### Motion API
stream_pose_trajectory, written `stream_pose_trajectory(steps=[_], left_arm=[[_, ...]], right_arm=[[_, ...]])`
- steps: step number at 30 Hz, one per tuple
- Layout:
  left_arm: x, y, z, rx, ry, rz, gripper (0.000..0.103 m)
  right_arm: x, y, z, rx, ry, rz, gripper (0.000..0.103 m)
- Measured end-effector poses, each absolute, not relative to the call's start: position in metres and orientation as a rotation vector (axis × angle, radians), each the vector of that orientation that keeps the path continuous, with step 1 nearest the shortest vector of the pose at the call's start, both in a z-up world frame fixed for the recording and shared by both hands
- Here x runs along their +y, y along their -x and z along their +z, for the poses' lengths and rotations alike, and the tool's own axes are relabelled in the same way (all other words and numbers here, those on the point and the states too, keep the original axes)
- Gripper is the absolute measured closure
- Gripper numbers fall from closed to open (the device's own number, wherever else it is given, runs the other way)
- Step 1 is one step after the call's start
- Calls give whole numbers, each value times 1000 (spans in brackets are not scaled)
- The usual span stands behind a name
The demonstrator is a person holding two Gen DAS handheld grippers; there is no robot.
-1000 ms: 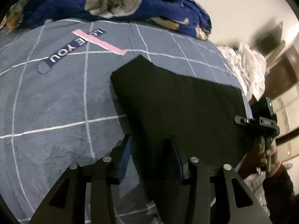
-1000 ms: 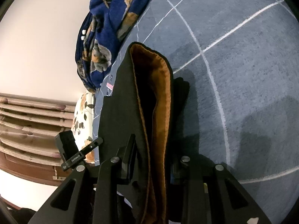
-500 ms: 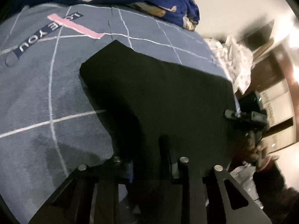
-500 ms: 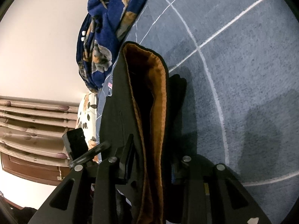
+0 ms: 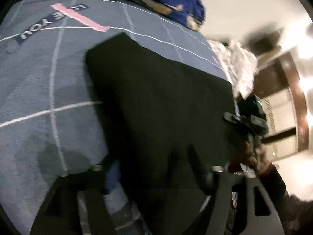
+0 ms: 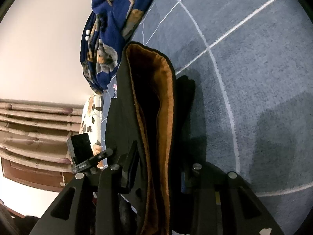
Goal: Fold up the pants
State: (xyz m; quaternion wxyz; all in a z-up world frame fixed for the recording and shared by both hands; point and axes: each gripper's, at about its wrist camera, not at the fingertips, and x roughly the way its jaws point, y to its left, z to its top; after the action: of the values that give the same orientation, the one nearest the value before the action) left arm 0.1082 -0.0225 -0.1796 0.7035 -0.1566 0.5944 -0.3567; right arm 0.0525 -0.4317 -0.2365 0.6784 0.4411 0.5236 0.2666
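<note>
Pants (image 5: 160,105) lie on the blue bed cover (image 5: 49,82), black and folded into a flat, wide shape that fills the middle of the left wrist view. In the right wrist view the same pants (image 6: 121,117) show an open end with an orange lining (image 6: 166,98), running from the middle of the frame down to the bottom.

The left gripper (image 5: 156,168) sits at the bottom of its frame. Its fingers have just been opening. Now they stand wide apart, one on each side of the near edge of the cloth, and do not seem to squeeze it. So the left side looks let go.

The right gripper (image 6: 158,168) is at the bottom of its own frame. Its fingers are pinched on the thick edge of the pants and hold it up a little.

A blue blanket (image 6: 109,29) with animal pictures is bunched at the far end of the bed, apart from the pants.

The legs look already laid one on the other, so a good part of the folding seems done. What is left, I think, is to lay down the end the right gripper holds, maybe fold once more, and smooth it flat.
</note>
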Motion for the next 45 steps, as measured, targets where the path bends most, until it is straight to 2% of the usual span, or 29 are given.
stream_pose_trajectory(steps=[3,4,5,6,7,10,17,45], left_arm=[[-32,-106,-176,1301,288,-795,29],[-33,-107,-176,1293,291,-789,32],[-35,-107,-175,1276,287,-771,39],[-38,-107,-176,1266,265,-745,64],[-38,-108,-177,1255,237,-706,79],[-34,-107,-179,1241,298,-688,85],[-33,-93,-155,1149,254,-627,89],[66,-111,-89,910,92,-345,90]], right_arm=[[-427,-55,-235,1190,-951,611,72],[-427,-55,-234,1190,-944,610,72],[-425,-56,-233,1188,-931,609,72],[-423,-56,-232,1186,-909,608,72],[-421,-56,-230,1183,-883,601,73],[-414,-55,-224,1173,-824,569,75],[-405,-49,-203,1107,-839,551,79],[-252,-113,-150,1097,-675,683,80]])
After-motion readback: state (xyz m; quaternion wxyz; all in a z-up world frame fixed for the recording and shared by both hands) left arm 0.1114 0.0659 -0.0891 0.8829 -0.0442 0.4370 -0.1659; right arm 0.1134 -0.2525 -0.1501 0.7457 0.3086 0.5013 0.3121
